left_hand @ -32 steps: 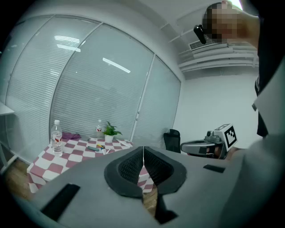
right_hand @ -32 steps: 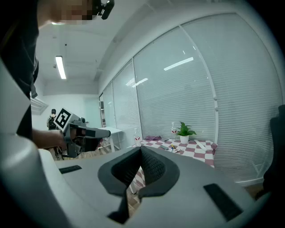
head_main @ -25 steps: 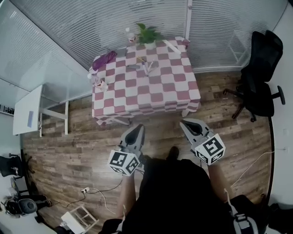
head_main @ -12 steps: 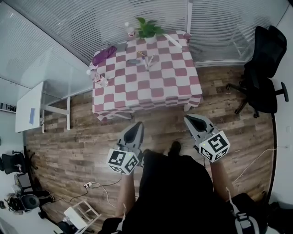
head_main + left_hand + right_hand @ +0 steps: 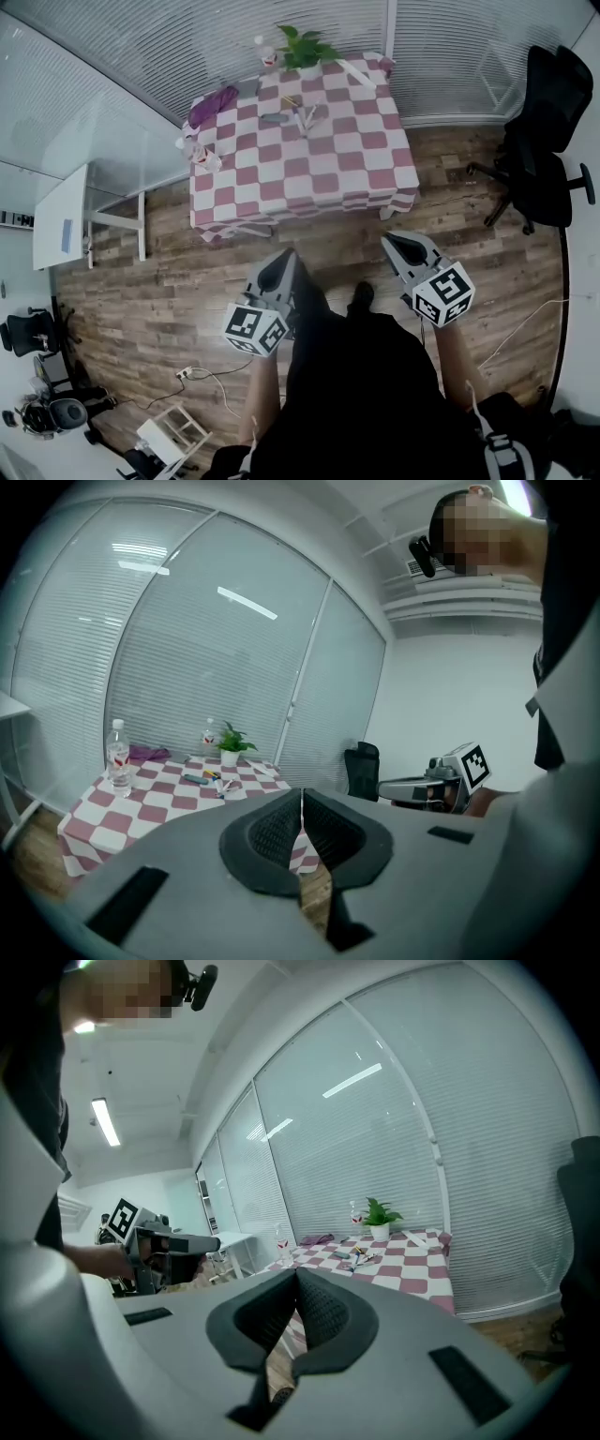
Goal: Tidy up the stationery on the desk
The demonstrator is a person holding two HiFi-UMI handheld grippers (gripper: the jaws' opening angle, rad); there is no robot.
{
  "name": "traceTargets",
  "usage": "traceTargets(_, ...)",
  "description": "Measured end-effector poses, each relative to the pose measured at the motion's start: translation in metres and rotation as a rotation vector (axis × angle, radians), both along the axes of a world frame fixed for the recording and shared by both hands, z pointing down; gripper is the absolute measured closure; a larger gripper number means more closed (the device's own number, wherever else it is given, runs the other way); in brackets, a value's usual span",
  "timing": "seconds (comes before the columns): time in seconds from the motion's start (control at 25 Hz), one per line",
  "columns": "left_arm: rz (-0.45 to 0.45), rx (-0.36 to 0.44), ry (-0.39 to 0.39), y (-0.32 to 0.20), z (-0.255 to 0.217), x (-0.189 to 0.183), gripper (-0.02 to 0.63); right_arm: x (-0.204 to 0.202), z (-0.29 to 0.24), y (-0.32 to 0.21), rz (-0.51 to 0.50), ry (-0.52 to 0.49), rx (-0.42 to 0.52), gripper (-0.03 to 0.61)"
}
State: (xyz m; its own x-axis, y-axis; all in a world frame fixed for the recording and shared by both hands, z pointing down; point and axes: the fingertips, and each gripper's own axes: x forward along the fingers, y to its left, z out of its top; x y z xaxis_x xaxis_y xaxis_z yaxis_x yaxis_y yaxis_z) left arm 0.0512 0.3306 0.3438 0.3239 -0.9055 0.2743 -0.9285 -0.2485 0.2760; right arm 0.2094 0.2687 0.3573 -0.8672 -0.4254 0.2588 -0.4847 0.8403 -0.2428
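Left tongs [image 5: 279, 262] and right tongs [image 5: 392, 246], both closed on nothing, faced the pink-checked cloth counter [image 5: 323, 178]; unopened, they might scatter its coloured pens [image 5: 301, 117].

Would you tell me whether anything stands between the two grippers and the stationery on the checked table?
Nothing visible does. Only bare wooden floor lies between the left gripper, the right gripper and the table, whose near side is bare up to the stationery.

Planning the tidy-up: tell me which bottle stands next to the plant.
The bottle at the far edge of the table, just left of the plant. The other bottle stands apart, at the left side.
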Motion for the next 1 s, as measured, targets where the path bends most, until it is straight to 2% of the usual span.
traceTargets(0.28,0.001,-0.020,0.012,-0.019,0.008,-0.033,0.578,-0.041,0.002,-0.018,-0.016,0.028,0.007,0.557)
traceTargets(0.52,0.119,0.024,0.027,-0.057,-0.001,-0.064,0.578,-0.085,-0.001,-0.054,0.022,0.065,0.023,0.557)
traceTargets(1.0,0.222,0.045,0.009,-0.126,-0.006,-0.166,0.578,-0.192,-0.014,-0.119,0.112,0.124,0.073,0.557)
